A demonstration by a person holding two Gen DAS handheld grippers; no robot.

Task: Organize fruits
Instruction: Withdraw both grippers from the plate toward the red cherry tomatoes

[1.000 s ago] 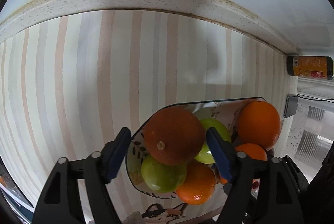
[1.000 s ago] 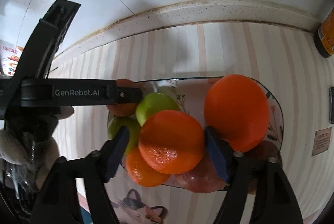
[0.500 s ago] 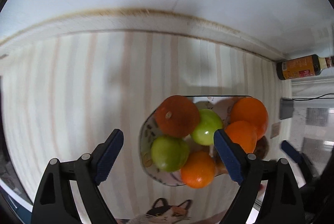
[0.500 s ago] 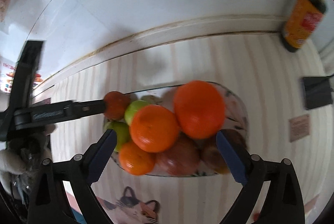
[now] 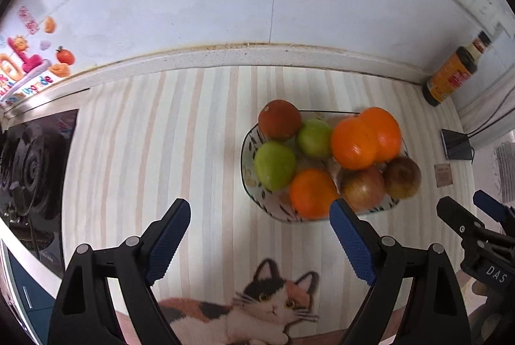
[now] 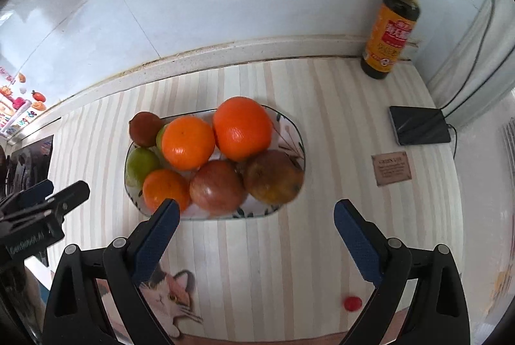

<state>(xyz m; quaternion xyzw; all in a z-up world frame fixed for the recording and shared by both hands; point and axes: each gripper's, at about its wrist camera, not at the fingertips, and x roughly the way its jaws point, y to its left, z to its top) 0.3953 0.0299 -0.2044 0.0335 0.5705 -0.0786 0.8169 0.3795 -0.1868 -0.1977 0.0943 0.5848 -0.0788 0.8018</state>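
Note:
A patterned plate [image 5: 250, 184] [image 6: 291, 132] on the striped mat holds several fruits: bright oranges [image 5: 365, 139] [image 6: 241, 127], green apples [image 5: 275, 164] [image 6: 141, 163], reddish apples [image 5: 363, 185] [image 6: 215, 185] and a dark brown-red fruit [image 5: 279, 119] [image 6: 145, 127]. My left gripper [image 5: 260, 243] is open and empty, held back from the plate's near left side. My right gripper [image 6: 254, 240] is open and empty, held back from the plate's near edge. Each gripper shows at the edge of the other's view.
A sauce bottle [image 6: 391, 23] [image 5: 454, 74] stands at the back right by the wall. A black box with a cable [image 6: 418, 124] and a small brown card [image 6: 391, 168] lie right of the plate. A small red object [image 6: 352, 303] lies near the front. A stove burner [image 5: 29, 161] is at the left.
Both grippers have pulled back and up from the plate, where their open fingers framed the fruits. The whole plate and more of the counter now show.

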